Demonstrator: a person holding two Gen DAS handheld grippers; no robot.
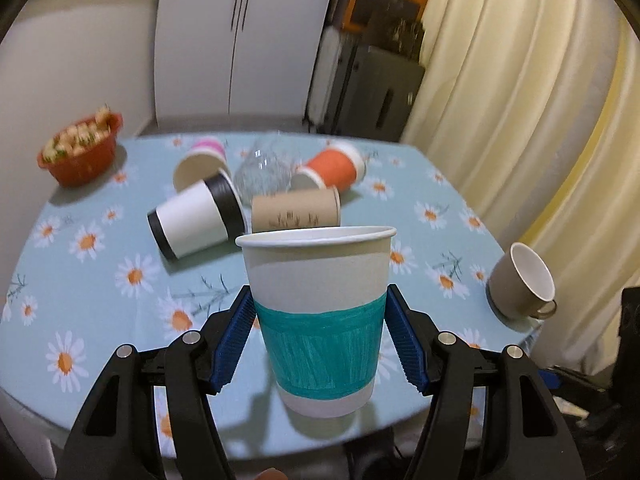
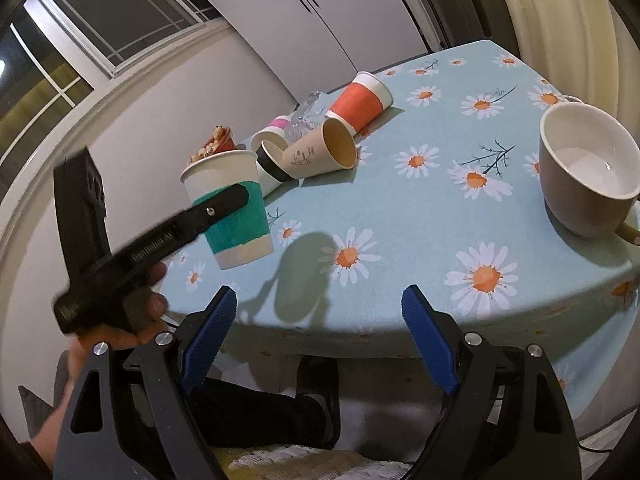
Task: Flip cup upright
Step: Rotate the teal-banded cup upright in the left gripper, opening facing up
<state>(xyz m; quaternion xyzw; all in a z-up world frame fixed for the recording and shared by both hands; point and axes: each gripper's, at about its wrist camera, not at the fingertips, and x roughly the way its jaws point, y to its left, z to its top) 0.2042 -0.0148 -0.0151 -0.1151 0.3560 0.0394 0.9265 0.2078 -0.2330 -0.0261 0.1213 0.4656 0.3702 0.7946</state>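
Daisy-print desk point(image 1: 100, 280): teal-banded paper cup point(image 1: 320, 320) upright, light, crushable; left tongs point(image 1: 319, 334) gripping mid-wall; right tongs point(image 2: 318, 338) open.

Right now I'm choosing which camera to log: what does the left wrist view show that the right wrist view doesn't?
Left only: both blue pads of the left hand-held gripper flanking the upright teal-banded cup, and all of the red bowl.

Right only: the open, empty right hand-held gripper, the person's hand, and a window.

Both: the teal cup, tipped cups such as the orange one, and the grey mug.
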